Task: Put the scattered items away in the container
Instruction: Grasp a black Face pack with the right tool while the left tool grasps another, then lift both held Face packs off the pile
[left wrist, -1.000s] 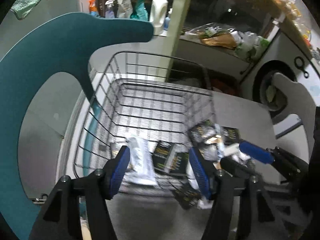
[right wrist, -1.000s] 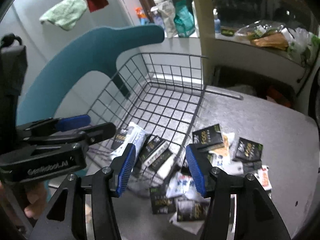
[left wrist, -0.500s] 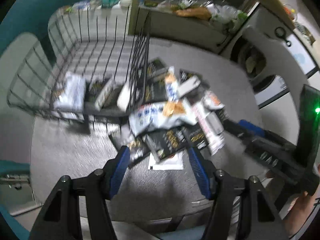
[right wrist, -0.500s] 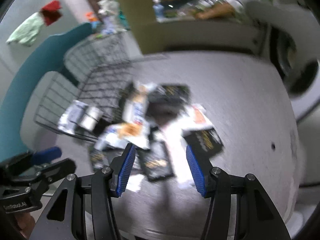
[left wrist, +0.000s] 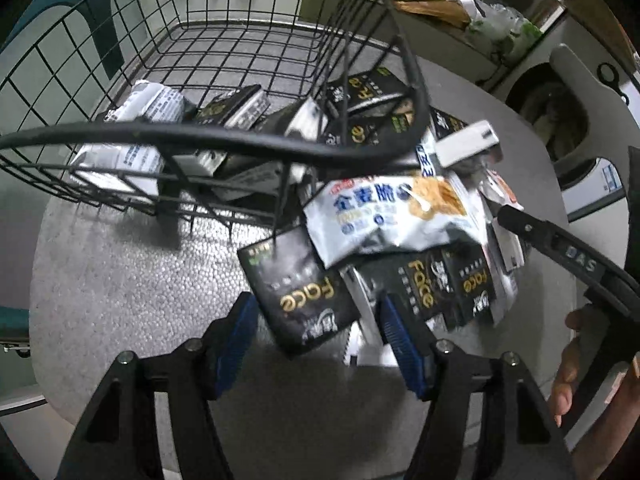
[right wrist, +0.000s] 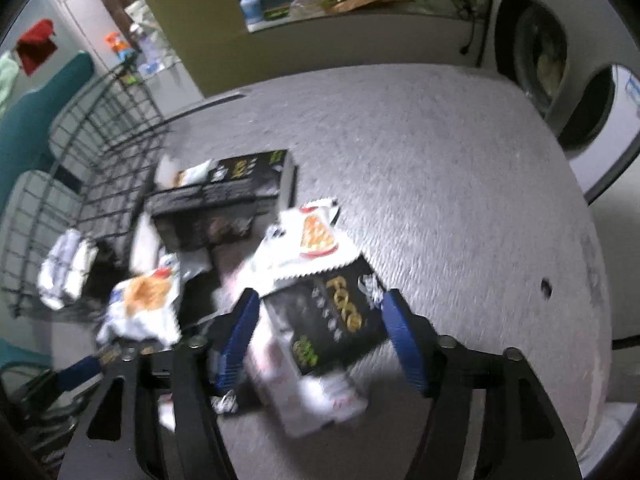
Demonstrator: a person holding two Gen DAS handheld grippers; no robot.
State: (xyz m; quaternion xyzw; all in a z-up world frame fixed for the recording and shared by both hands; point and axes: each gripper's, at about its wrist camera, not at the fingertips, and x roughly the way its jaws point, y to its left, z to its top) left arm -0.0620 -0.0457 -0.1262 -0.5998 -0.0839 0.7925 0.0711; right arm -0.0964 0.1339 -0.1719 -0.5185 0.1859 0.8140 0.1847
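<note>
Packets are seen scattered in a heap on the grey counter [left wrist: 120, 280] just outside the wire basket [left wrist: 248, 146], which already holds a few. The left gripper [left wrist: 314, 334] is spread and opening around a black packet [left wrist: 300, 292] whose long axis runs slantwise across the gap, unpinched. The right gripper [right wrist: 318, 330], likewise opening, is held over another black packet [right wrist: 332, 320], nothing gripped; each hand is nearest its own.
</note>
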